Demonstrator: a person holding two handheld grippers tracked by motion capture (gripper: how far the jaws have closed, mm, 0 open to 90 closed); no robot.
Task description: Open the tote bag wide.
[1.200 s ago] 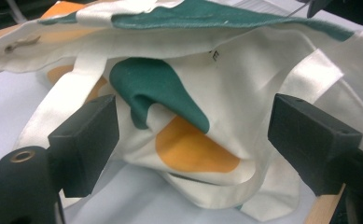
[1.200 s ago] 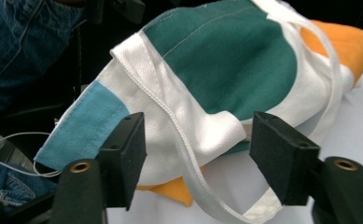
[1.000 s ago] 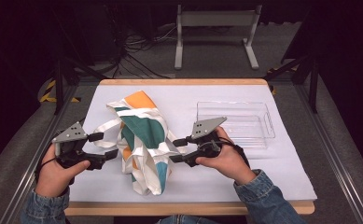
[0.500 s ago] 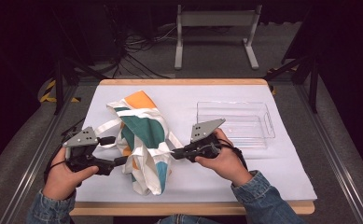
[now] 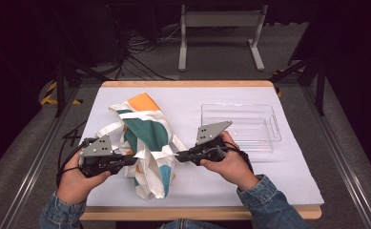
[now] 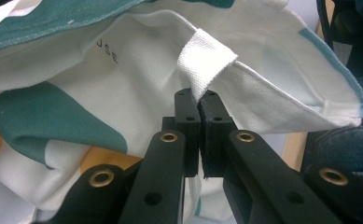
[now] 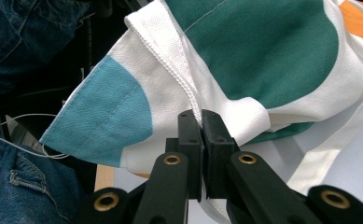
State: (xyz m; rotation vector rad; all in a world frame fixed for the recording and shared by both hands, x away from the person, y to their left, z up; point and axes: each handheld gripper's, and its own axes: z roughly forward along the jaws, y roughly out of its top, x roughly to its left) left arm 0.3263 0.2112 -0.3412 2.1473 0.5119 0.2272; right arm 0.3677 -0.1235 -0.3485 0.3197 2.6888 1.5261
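Fingers of the left gripper (image 6: 200, 100) pressed together on the tote bag's (image 5: 147, 138) white rim, bag lying crumpled on the white-covered worktop (image 5: 250, 181), right gripper (image 7: 199, 116) clamped on its opposite rim, clear plastic tray (image 5: 240, 125) just beyond.

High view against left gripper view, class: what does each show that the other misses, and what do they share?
The high view alone shows the clear plastic tray on the white-covered table, both hands, and the right tongs pinching the bag's other side. The left gripper view alone shows small printed letters on the cloth and the woven white handle strap clamped where it joins the rim. Both show the white canvas tote bag with teal and orange patches gripped by the left tongs.
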